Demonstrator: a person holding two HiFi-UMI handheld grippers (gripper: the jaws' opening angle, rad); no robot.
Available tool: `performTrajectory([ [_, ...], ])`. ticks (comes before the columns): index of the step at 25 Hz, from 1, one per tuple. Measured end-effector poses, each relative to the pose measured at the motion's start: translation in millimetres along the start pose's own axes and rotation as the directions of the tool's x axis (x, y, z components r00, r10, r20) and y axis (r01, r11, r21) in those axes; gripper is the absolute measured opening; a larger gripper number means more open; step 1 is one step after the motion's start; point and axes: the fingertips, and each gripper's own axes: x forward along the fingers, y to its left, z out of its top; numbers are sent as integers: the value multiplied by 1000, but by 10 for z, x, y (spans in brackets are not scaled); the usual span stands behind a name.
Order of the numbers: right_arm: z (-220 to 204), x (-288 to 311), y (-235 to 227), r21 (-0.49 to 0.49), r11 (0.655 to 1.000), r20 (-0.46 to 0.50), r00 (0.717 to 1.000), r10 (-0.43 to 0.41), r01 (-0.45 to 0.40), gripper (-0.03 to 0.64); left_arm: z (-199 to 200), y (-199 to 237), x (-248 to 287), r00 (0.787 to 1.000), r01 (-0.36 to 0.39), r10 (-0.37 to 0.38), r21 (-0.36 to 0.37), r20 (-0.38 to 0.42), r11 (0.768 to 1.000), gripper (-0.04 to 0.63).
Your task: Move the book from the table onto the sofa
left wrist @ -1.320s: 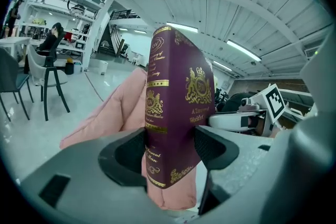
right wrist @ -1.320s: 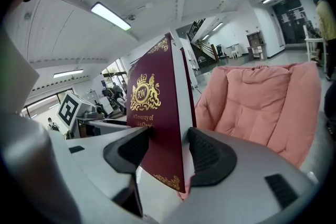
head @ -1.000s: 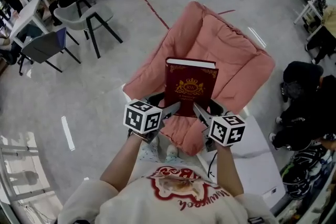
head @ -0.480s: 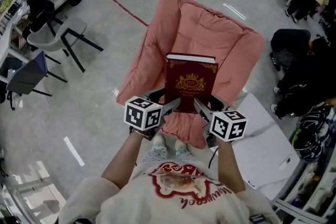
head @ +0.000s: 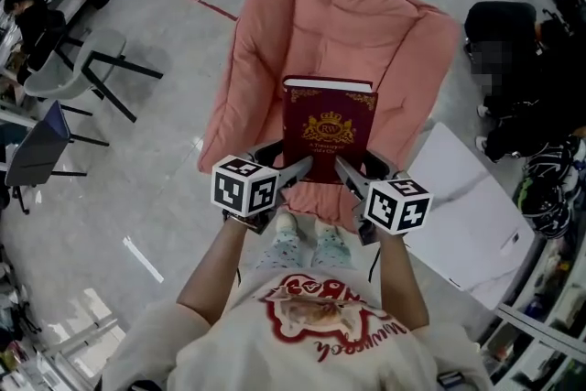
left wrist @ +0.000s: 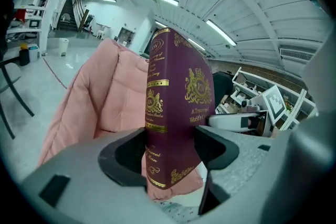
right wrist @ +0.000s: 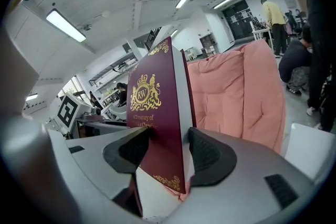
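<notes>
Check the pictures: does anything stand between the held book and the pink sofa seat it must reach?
Nothing visible does. The book, clamped by the left gripper and the right gripper, hangs over the sofa, whose visible cushion is bare.

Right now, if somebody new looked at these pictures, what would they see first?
The dark red book with a gold crest on its cover stands out most. It is in the middle of the head view, clamped at its lower corners by the left gripper and the right gripper. Right behind it is the big pink padded sofa, on a shiny grey floor.
</notes>
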Motion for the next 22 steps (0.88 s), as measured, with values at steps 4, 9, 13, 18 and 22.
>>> performTrajectory([
  [4,-133,75,-101,28,1000,-25,1000,-10,10,241,-129,68,111,1000,6,-6,-21,-31,1000,299],
  [9,-277,179,-220,47,999,-52,999,-9,12,241,-280,160,241,999,6,-9,-56,-54,998,299],
  [13,-422,275,-269,65,998,-87,996,-9,14,241,-426,247,295,997,-5,-2,-82,-80,997,299],
  [18,-589,431,-323,89,996,-113,994,1,9,241,-588,396,360,995,-17,6,-110,-98,994,299],
  [22,-707,515,-387,98,995,-142,990,1,13,241,-710,469,429,993,-25,9,-135,-114,991,299],
])
